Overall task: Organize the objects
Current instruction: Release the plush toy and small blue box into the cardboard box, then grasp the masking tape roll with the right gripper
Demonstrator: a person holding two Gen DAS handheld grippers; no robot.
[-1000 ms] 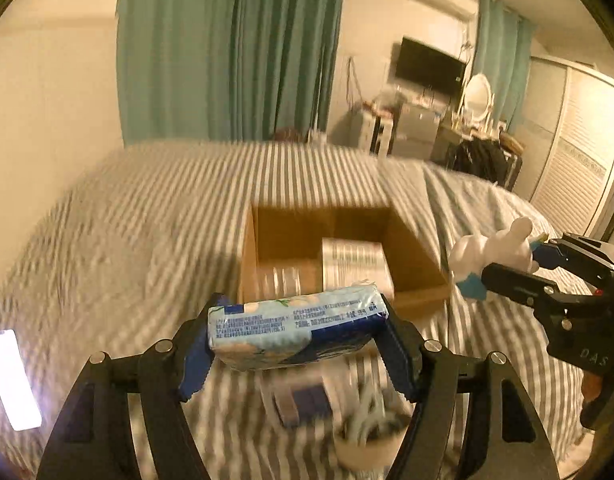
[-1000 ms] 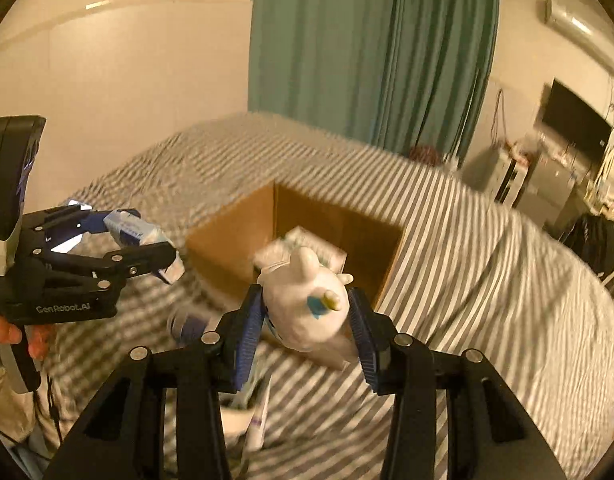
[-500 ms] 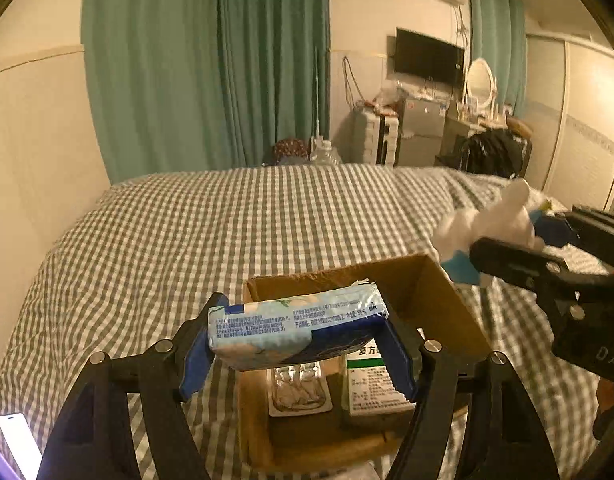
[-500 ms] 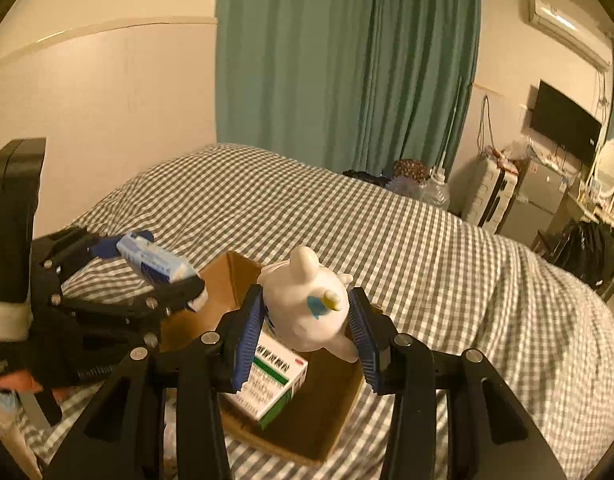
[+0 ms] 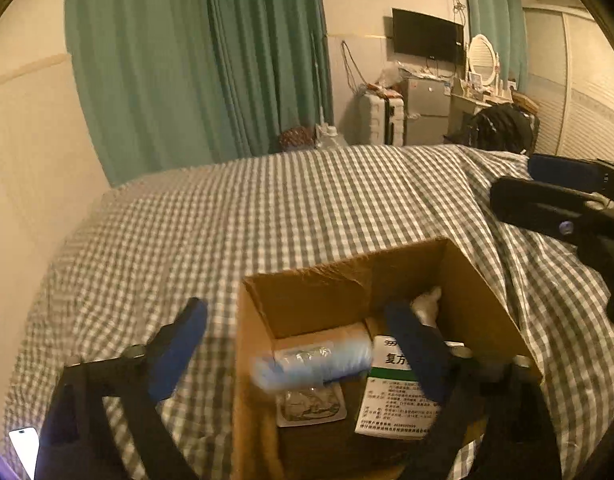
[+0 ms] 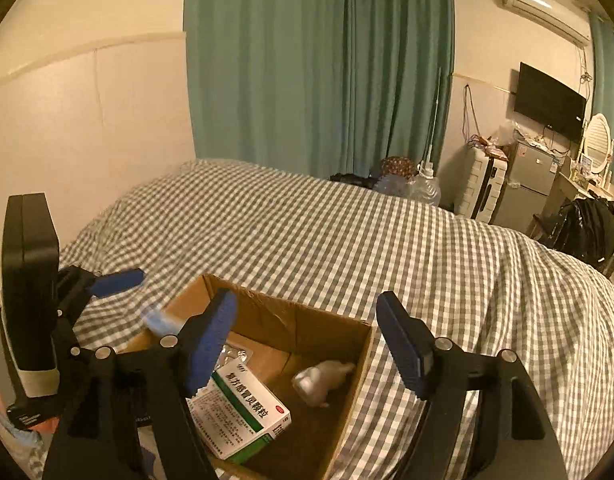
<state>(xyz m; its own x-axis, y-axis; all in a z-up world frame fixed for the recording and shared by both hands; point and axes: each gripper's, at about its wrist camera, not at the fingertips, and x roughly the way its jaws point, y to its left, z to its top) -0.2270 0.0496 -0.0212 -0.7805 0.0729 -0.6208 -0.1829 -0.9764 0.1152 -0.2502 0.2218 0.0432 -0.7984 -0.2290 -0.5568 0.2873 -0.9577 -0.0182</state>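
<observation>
Two grippers over the cardboard box [image 5: 347,266], neither holding anything. Left gripper [image 5: 295,312] above the box's near-left part, jaws wide apart, empty. Right gripper [image 6: 307,300] above the box's middle, jaws also wide apart, empty.

Inside the box: white toy figure [image 6: 321,380] on its side at the far-right corner; green-and-white medicine carton [image 6: 243,408] flat against the near side; blister pack [image 5: 311,404] flat at the near-left. Light-blue tissue pack [image 5: 313,360] blurred, at the box's left wall above the blister pack. Cannot tell whether resting or mid-air.

Risks, judged from this:
- Tissue pack close to the box's left rim. Could clip the rim and tip out onto the checked bed cover [image 5: 267,208], beside the box.
- Could land crooked on the blister pack or the carton edge and end up propped, sticking above the rim.
- Left gripper's right finger low, close to the box's opening. Could hook a wall on the way out.
- Light box on soft bedding, so easy to drag or tilt with any knock and spill the contents.
- Toy rounded and unsupported, likely to roll toward the box's middle if the box tilts.
</observation>
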